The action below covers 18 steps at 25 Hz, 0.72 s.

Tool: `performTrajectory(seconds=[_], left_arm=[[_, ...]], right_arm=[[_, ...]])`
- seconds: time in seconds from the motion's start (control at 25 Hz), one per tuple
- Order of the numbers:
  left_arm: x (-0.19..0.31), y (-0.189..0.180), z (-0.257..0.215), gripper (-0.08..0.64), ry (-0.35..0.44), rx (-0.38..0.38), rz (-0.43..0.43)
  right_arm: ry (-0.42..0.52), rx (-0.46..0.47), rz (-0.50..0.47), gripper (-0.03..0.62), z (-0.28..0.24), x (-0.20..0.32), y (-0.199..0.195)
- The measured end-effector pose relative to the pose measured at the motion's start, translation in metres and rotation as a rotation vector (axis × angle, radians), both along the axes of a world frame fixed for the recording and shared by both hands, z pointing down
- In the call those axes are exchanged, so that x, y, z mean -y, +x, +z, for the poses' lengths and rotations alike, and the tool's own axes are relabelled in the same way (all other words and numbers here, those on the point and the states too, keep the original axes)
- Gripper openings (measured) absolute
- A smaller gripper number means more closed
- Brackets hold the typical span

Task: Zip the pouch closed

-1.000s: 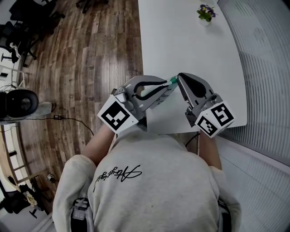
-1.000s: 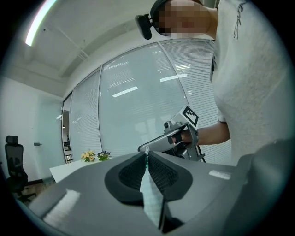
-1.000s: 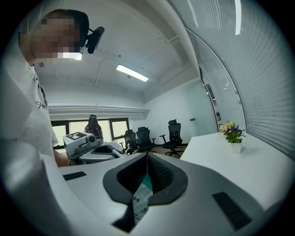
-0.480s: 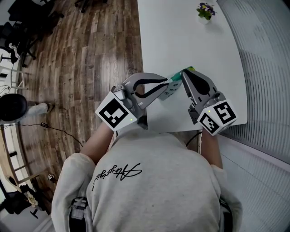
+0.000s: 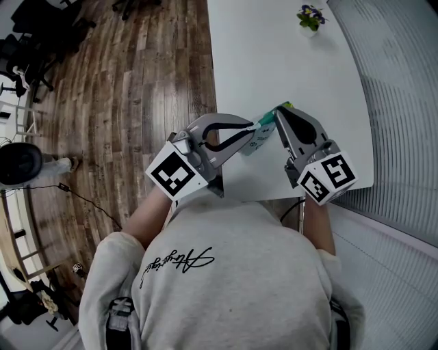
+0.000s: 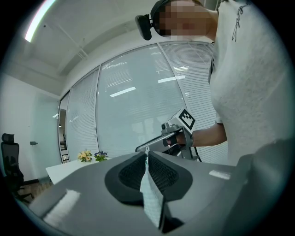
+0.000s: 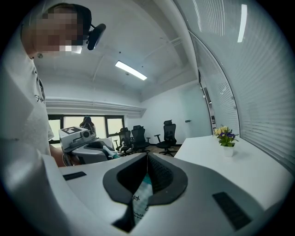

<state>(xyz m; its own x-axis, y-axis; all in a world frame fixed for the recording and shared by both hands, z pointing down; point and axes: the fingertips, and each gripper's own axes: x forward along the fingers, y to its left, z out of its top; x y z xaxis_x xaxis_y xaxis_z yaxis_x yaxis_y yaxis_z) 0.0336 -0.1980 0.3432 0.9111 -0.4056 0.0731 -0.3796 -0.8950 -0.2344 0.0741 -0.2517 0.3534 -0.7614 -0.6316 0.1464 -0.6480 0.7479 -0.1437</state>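
Fingers (image 6: 133, 173) of the left gripper (image 5: 254, 127) are pressed together on the pouch (image 5: 258, 141), whose pale patterned fabric runs up between the dark pads in the left gripper view, with a small metal loop (image 6: 147, 150) at its top edge. Those of the right gripper (image 5: 277, 112) are likewise clamped on the pouch, and white and teal fabric shows in the slit between them in the right gripper view; whether they hold the zip pull itself I cannot tell.

At the centre of the head view the pouch sits between the two gripper tips, over the near part of the white desk (image 5: 274, 61). A small pot of flowers (image 5: 311, 19) stands at the upper right. Wooden floor (image 5: 137, 82) fills the left side, and slatted blinds (image 5: 397, 102) the right.
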Motion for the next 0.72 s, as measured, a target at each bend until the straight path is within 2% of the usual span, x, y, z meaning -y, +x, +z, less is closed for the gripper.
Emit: performTrajectory(seconds=[0.72], left_arm=[[-0.002, 0.001, -0.007, 0.02, 0.001, -0.011, 0.024]], right_arm=[[0.029, -0.001, 0.049, 0.005, -0.004, 0.007, 0.011]])
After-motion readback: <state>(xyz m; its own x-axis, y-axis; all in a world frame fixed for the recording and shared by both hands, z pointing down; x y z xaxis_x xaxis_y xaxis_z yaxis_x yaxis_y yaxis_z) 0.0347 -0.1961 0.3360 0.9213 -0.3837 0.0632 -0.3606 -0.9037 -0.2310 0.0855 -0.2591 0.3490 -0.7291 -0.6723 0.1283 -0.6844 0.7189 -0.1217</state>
